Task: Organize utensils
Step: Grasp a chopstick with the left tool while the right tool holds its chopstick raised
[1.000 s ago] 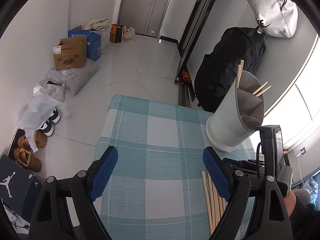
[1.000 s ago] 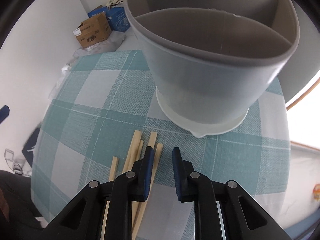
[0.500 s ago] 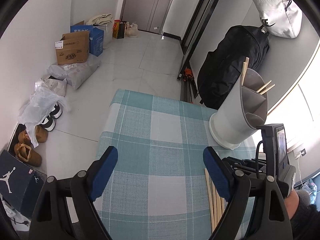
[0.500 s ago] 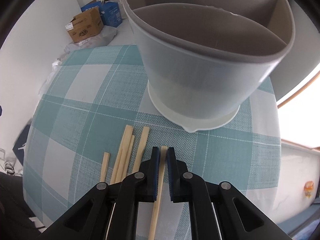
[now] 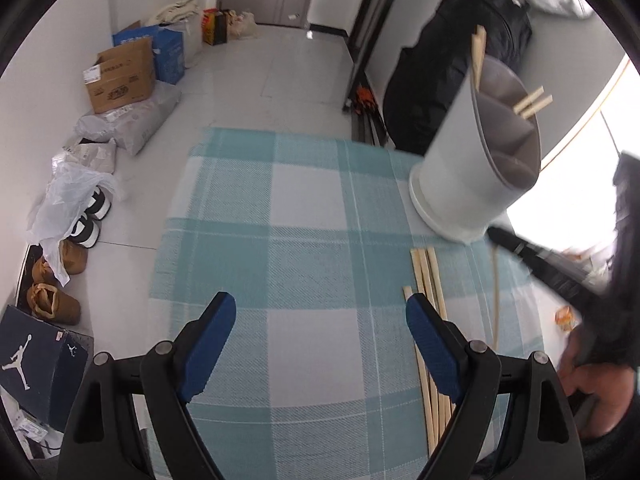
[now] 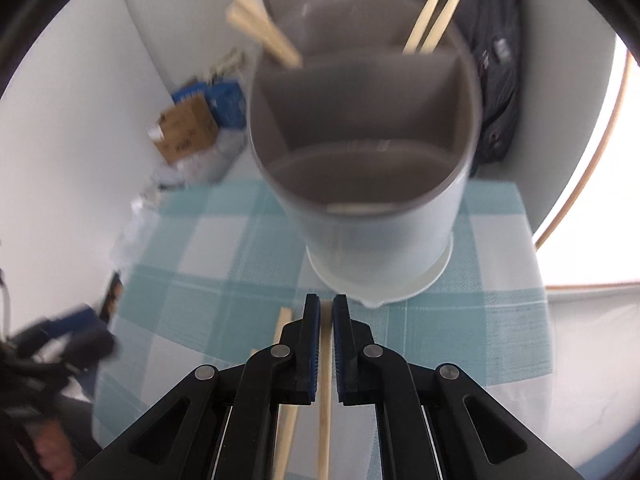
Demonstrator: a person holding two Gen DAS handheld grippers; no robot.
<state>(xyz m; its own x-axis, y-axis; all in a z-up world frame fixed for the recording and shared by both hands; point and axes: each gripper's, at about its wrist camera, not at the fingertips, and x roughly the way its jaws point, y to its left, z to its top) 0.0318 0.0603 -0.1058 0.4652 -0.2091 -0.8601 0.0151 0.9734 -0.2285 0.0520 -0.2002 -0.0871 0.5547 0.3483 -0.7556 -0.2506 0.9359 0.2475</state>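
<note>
R gripper (image 6: 327, 312) pads pinched tight on one wooden chopstick (image 6: 324, 408), stick running back between the pads toward camera; jaws closing down onto it in the last moment. Held chopstick (image 5: 496, 296) seen from L view as thin pale line just right of the loose bundle, below the holder's base, blurred R gripper body above it. Holder (image 6: 360, 184) = grey round utensil caddy w/ dividers, upright on white base, dead ahead of R pads and close. Two chopsticks (image 6: 434, 12) standing in holder's far compartment, another pair (image 6: 260, 28) leaning out over its left rim, blurry. Near compartment: something pale at bottom, can't tell what. One loose chopstick (image 6: 282, 332) flat on cloth just left of R pads, near side of holder.

L gripper (image 5: 320, 328) pads spread wide, nothing between, only checked teal/white tablecloth (image 5: 304, 240) under them. Loose chopstick bundle (image 5: 428, 280) lying on cloth near side of holder, passing behind L gripper's right finger. Holder (image 5: 460, 176) at cloth's far right from L view.

Beyond holder: black bag (image 5: 440, 80) against wall. Well left of holder, on floor: cardboard box (image 5: 120, 80), shoes (image 5: 80, 224).
</note>
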